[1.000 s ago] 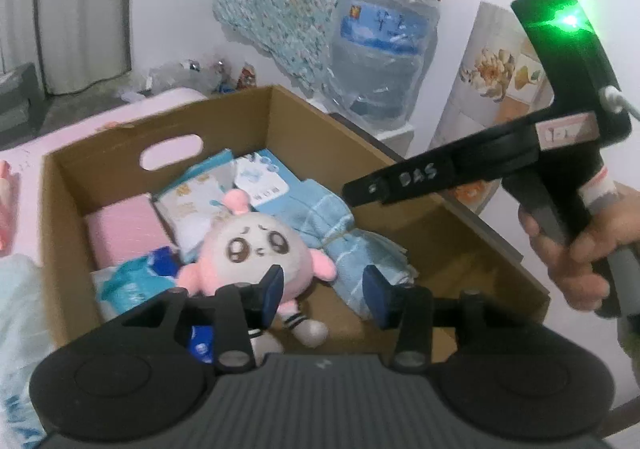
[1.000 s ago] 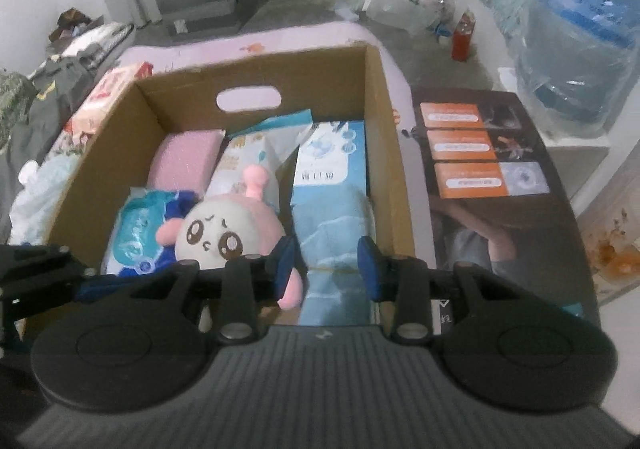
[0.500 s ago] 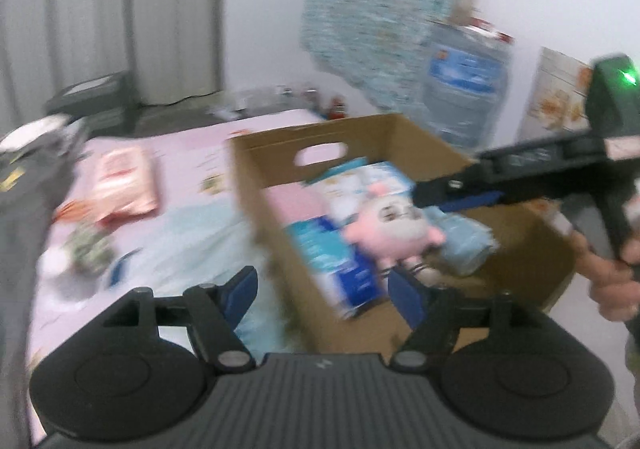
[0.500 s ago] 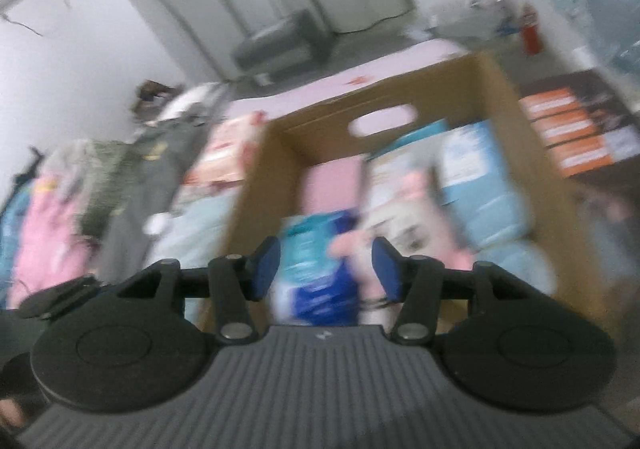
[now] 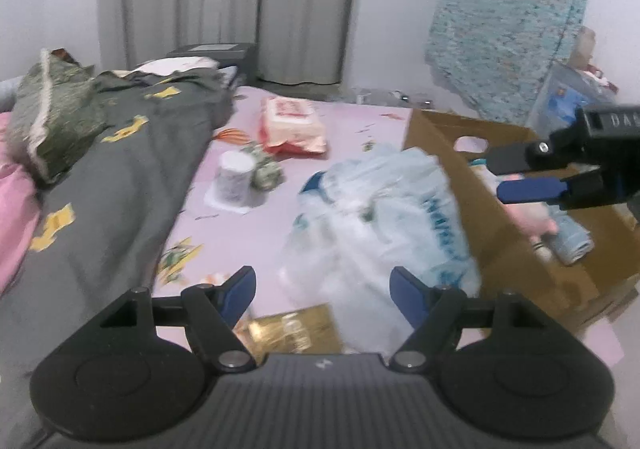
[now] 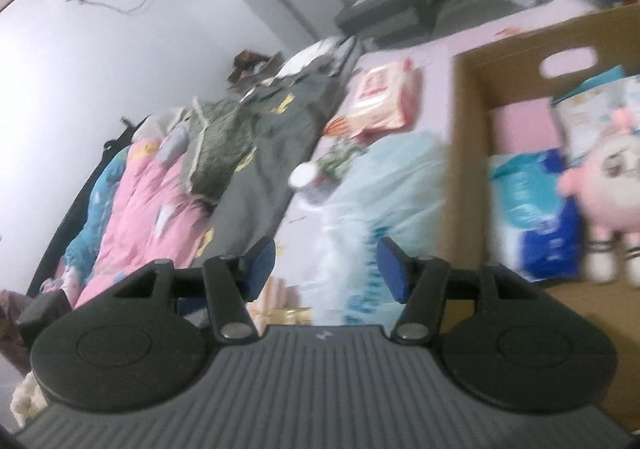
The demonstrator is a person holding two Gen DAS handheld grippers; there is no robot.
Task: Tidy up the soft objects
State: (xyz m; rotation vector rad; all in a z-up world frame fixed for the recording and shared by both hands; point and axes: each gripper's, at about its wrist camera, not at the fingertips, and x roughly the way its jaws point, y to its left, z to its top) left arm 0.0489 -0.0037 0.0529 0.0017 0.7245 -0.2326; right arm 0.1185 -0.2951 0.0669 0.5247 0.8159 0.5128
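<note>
A: Left gripper spread wide, nothing in it; the crinkly plastic bag sits just ahead between its tips. That film could slip or tear if pinched thin.

B: Right gripper open too. Beyond, the cardboard box holds the plush. A second ago both hovered over that box; now they've swung toward the bed.

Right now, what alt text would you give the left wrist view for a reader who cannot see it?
The open left gripper points at a crumpled pale blue plastic bag lying on a pink bedsheet, beside an open brown cardboard box. The right gripper reaches over the box from the right; a red-and-white packet and grey quilt lie farther left.
</note>
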